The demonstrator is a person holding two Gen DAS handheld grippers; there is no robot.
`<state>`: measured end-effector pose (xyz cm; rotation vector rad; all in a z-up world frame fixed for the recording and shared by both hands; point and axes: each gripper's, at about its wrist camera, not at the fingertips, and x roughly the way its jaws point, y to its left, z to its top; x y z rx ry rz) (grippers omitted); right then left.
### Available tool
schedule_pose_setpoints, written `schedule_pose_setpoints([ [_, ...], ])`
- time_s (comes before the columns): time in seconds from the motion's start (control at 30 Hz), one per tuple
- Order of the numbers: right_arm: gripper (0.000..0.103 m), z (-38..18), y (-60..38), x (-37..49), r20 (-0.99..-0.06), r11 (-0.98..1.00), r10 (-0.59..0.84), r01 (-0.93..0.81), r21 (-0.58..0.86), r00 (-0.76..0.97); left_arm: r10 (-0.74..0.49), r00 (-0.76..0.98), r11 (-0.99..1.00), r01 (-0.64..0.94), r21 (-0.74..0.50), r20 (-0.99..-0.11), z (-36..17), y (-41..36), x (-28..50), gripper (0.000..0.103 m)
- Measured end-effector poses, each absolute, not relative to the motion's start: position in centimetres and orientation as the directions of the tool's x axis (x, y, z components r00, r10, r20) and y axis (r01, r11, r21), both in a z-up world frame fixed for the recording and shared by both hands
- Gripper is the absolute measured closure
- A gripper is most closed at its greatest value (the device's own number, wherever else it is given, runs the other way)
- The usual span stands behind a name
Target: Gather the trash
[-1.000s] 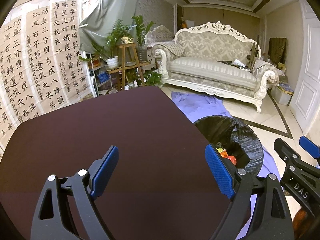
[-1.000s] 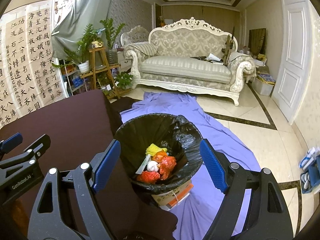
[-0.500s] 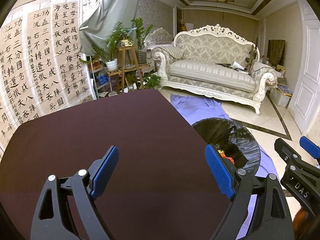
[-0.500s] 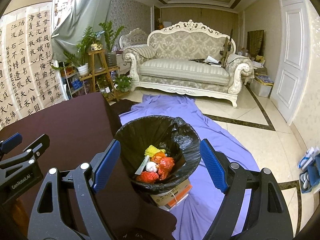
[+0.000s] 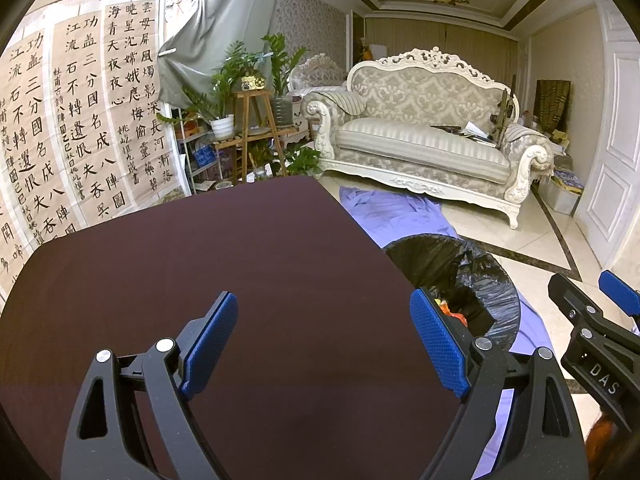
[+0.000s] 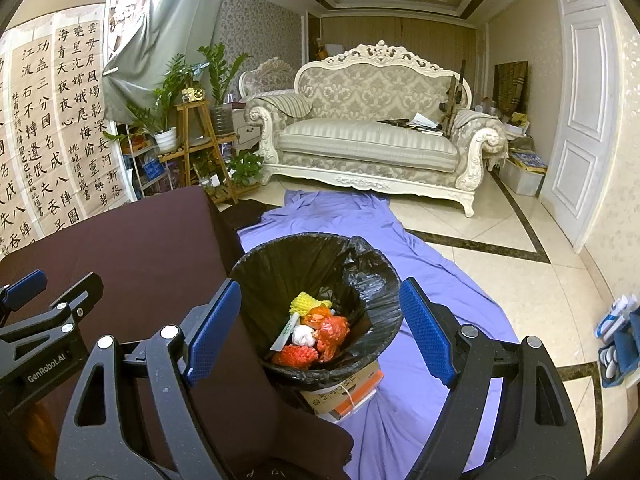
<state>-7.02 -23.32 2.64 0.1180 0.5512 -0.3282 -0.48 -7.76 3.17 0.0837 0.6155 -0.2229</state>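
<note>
Spanning dark brown table (image 5: 208,264), lined bin (image 6: 280,268) beside, purple sheet (image 6: 440,272) underneath

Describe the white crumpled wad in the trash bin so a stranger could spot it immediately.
Find the black-lined trash bin on the purple sheet, beside the dark brown table. Among the litter at its bottom lies the white crumpled wad. It is the only white ball, ringed by orange-red wrappers and yellow foam netting.

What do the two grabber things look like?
Both the left gripper and the right gripper have black frames with triangle cut-outs, silver screws and bumpy blue pads. White letters say "GenRobot.AI" on the left one and "DAS" on the right one.
</note>
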Motion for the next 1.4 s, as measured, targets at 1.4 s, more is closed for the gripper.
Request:
schedule_pose_setpoints([
  [1.4, 0.023, 2.5, -23.2, -7.1, -0.532, 0.941, -0.274, 0.337, 0.021, 0.801, -0.176, 0.820, 0.972, 0.233, 0.037, -0.545, 3.4, -9.8, -1.7, 0.018],
])
